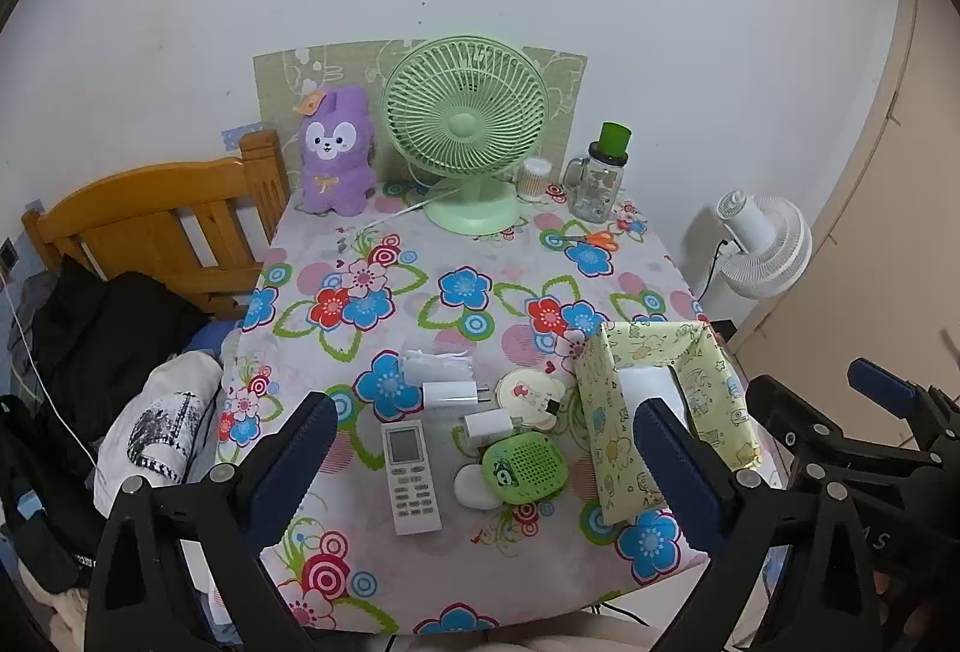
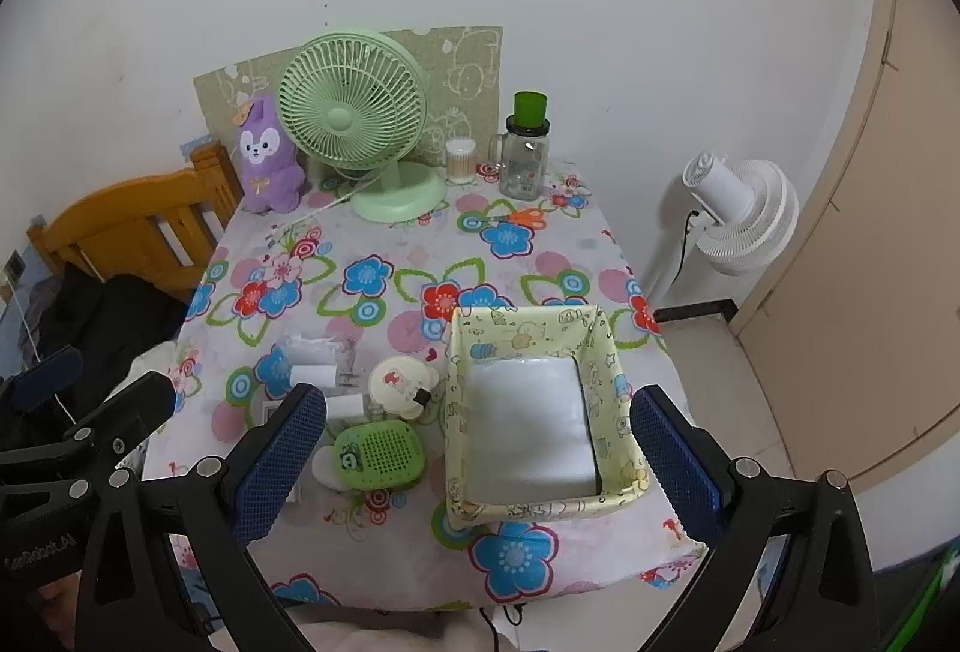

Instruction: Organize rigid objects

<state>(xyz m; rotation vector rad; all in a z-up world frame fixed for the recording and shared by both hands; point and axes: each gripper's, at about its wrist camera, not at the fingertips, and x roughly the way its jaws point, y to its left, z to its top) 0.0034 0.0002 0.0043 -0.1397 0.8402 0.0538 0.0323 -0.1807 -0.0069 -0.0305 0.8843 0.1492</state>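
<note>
A cluster of small rigid objects lies near the table's front: a white remote control (image 1: 411, 478), two white chargers (image 1: 450, 395) (image 1: 489, 424), a round cartoon mirror (image 1: 528, 394), a green perforated case (image 1: 525, 469) and a white oval case (image 1: 471, 487). A yellow cartoon fabric basket (image 2: 456, 400) with a white pad inside stands to their right. My left gripper (image 1: 480, 466) is open above the cluster. My right gripper (image 2: 480, 448) is open above the basket's left wall. Both are empty.
At the back of the flowered table (image 1: 456, 256) stand a green fan (image 1: 465, 130), a purple plush rabbit (image 1: 336, 154), a cotton swab jar (image 1: 534, 178), a glass mug with green lid (image 1: 597, 178) and orange scissors (image 1: 591, 239). A wooden bed end (image 1: 156, 232) is left, a white floor fan (image 1: 762, 250) right.
</note>
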